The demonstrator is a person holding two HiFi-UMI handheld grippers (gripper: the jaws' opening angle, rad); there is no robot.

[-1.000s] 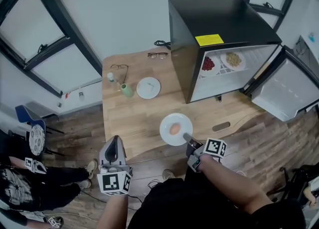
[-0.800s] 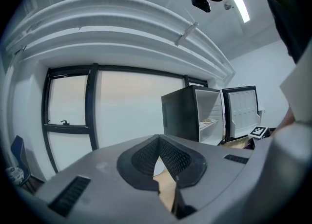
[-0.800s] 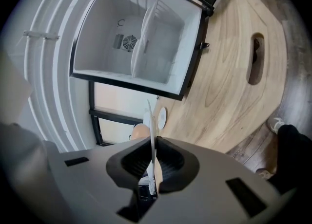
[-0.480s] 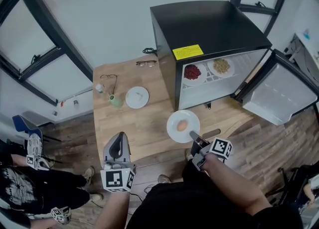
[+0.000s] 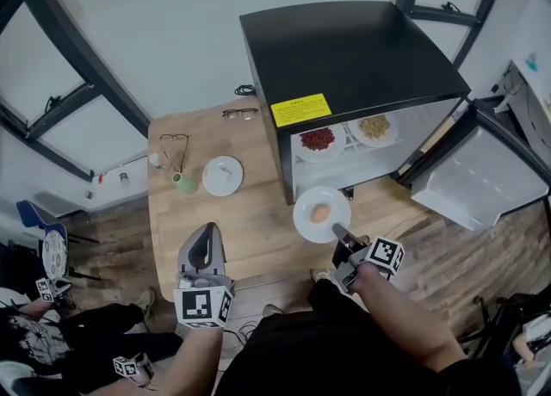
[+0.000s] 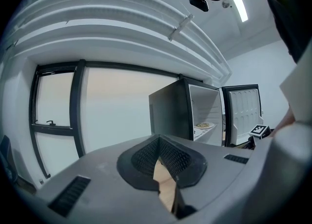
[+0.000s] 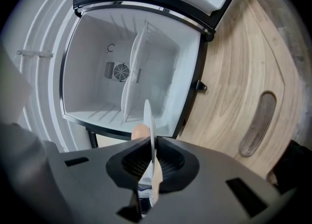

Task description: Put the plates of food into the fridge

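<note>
My right gripper (image 5: pixel 338 232) is shut on the near rim of a white plate (image 5: pixel 321 213) carrying a tan egg-like piece of food (image 5: pixel 319 213). It holds the plate above the table, just in front of the open black fridge (image 5: pixel 344 58). In the right gripper view the plate (image 7: pixel 148 121) stands edge-on between the jaws of the right gripper (image 7: pixel 148 151), facing the fridge's white inside (image 7: pixel 131 67). On the fridge shelf sit a plate of red food (image 5: pixel 317 139) and a plate of yellowish food (image 5: pixel 375 127). My left gripper (image 5: pixel 205 234) hovers by the table's near edge, shut and holding nothing.
The fridge door (image 5: pixel 482 183) hangs open to the right. On the wooden table (image 5: pixel 250 222) lie another white plate (image 5: pixel 222 176), a green cup (image 5: pixel 183 182), a small bottle (image 5: pixel 155 161) and two pairs of glasses (image 5: pixel 175 140). A slot (image 7: pixel 257 123) is cut into the tabletop.
Both grippers have moved toward the fridge. The plate with the egg-like food has travelled from over the table's middle to just before the open fridge front.
</note>
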